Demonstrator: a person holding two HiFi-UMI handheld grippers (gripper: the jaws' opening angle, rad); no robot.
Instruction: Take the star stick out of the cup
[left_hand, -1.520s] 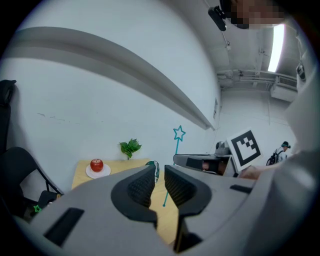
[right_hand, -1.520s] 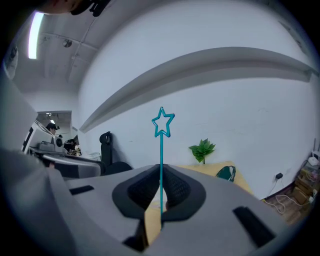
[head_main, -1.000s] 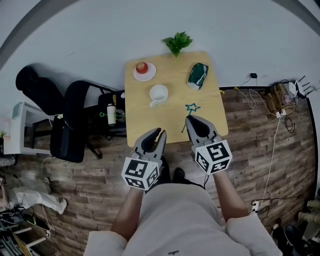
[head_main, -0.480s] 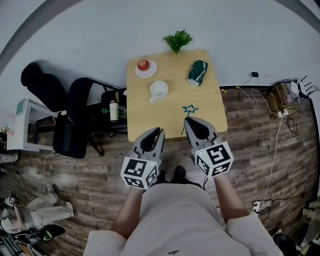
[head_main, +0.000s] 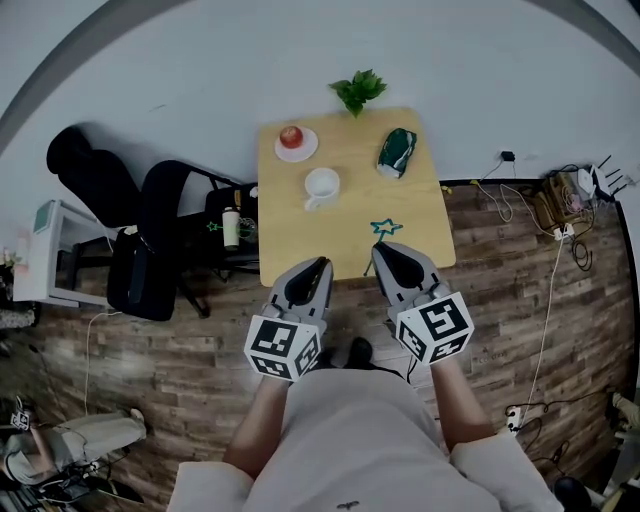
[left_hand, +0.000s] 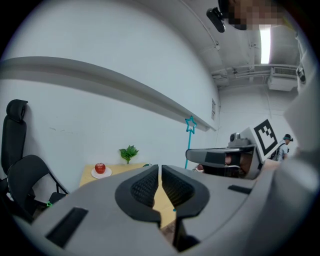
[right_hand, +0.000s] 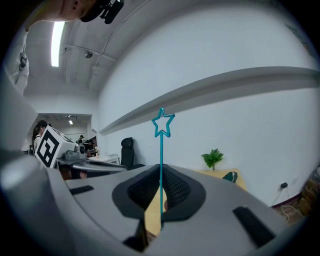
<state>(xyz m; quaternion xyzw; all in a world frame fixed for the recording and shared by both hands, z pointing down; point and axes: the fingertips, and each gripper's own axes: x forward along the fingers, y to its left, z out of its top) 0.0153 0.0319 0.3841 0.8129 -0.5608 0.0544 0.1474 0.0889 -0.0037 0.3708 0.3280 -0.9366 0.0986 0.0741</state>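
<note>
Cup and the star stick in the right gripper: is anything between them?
Head view shows only bare table between the cup and the star stick.

Open near half, crowded far edge

Bare wood across the near part of the table (head_main: 300, 235), from the cup (head_main: 322, 186) down to the front edge. Clear lane between cup and dark green object (head_main: 397, 152). On the wall side, plate with apple (head_main: 305, 150) and potted plant (head_main: 358, 90), closing off the back. Left flank blocked by black chairs (head_main: 165, 225), right flank open over wooden floor (head_main: 500, 260). Star stick (head_main: 383, 228), clamped in the right gripper (head_main: 384, 250), over the near right area.
</note>
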